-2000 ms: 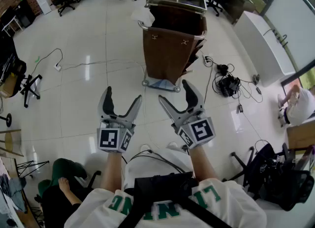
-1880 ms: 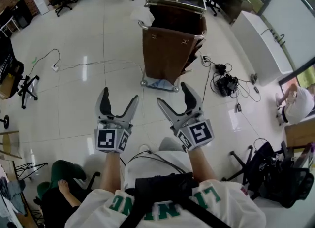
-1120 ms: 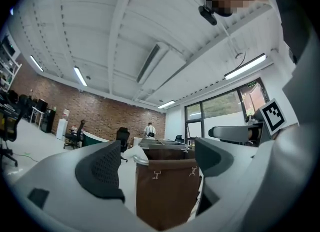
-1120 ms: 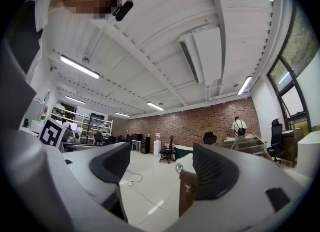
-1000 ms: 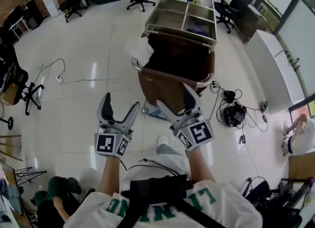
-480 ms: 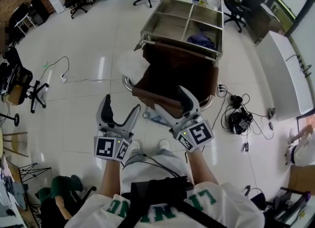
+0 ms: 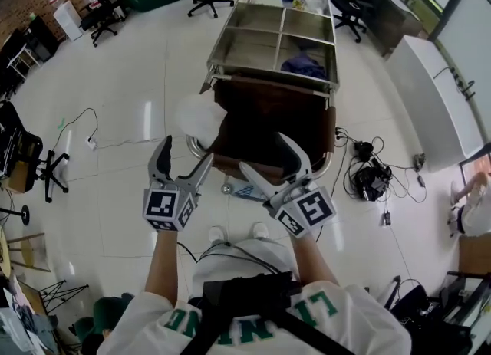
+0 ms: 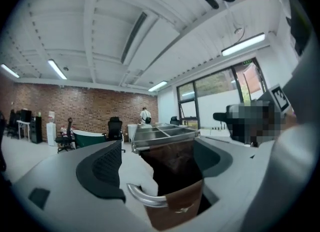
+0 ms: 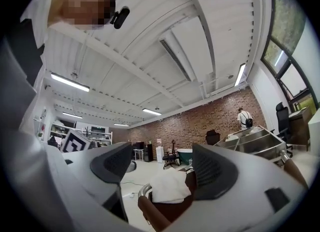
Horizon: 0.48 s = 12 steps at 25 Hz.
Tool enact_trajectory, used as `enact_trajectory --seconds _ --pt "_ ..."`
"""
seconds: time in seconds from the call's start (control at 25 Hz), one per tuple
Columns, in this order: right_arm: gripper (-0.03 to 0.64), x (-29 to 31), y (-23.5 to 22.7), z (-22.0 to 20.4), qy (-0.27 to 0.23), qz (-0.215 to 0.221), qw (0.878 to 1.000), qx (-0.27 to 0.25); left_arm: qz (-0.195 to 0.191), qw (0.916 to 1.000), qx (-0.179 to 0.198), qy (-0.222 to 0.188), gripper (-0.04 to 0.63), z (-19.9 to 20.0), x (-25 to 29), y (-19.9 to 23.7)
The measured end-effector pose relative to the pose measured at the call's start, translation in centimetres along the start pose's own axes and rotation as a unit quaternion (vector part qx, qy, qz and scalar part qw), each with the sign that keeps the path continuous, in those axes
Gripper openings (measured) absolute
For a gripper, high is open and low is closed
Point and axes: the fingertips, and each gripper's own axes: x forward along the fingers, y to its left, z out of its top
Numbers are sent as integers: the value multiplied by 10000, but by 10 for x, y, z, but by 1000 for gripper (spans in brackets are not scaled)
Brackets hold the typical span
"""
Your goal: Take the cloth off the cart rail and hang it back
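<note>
my jaws spread wide on both sides, nothing between the pads. left gripper (image 7: 186, 154) and right gripper (image 7: 266, 156) side by side, near the cart (image 7: 270, 10). white cloth (image 7: 196, 116) draped over the rail (image 8: 143, 199), cart's left corner, beside brown bag (image 7: 265, 119).

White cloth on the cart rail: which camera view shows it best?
The right gripper view: the white cloth sits close and centred, draped over the rail. The head view shows the cloth smaller, from above. The left gripper view shows only a pale sliver.
</note>
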Motion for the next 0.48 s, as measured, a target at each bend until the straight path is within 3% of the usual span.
enact_trajectory --seconds 0.16,0.32,0.48 --pt "388 2 -4 3 -55 -205 9997 -76 -422 9911 385 1202 445 -38 68 39" --pt "388 4 -4 7 -81 -264 9993 -249 -806 9634 258 2544 456 -81 127 63" --pt "388 6 -4 11 -131 -412 9987 -281 -605 9373 431 3405 444 -110 140 84"
